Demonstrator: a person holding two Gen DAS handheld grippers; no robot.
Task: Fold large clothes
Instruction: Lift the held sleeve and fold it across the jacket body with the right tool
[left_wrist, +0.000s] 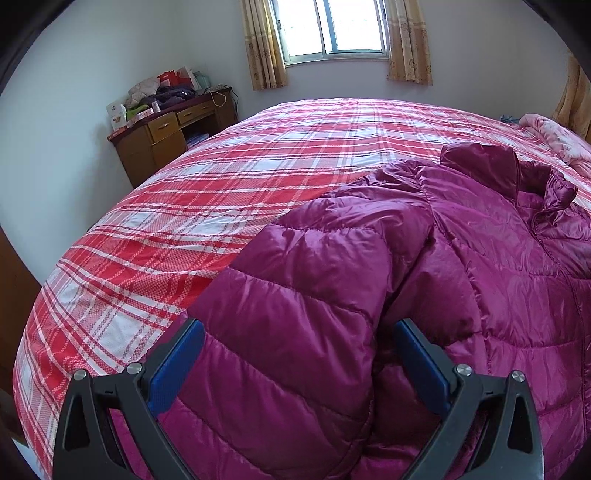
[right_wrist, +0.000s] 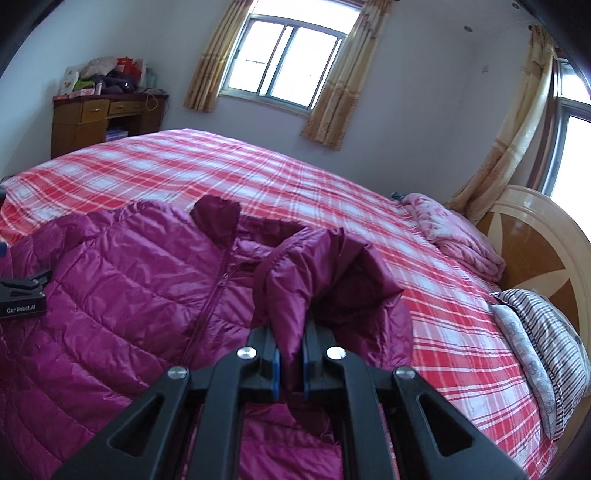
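Right gripper (right_wrist: 290, 354) fingers pinch jacket sleeve (right_wrist: 325, 266); left gripper (left_wrist: 295, 354) wide, seemingly unclamped

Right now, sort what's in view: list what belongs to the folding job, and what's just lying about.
Job:
- purple puffer jacket
- its sleeve, pinched in the right claw
- left claw, open over the other sleeve

Lying about:
- pink blanket
- striped pillow
- cluttered desk

Materials and finishes: down jacket on a bed, seen from both wrist cameras.
Jacket (left_wrist: 461, 258): magenta quilted synthetic shell, smooth and glossy. Bedsheet (left_wrist: 221, 184): red-and-white plaid woven cloth, matt. Left gripper (left_wrist: 295, 365) and right gripper (right_wrist: 290, 363): matt black plastic with bright metal pins and blue textured pads (left_wrist: 173, 369). Desk (left_wrist: 162, 136): varnished brown wood. Headboard (right_wrist: 535, 236): glossy lacquered wood. Curtains (right_wrist: 328, 107): matt beige patterned cloth.
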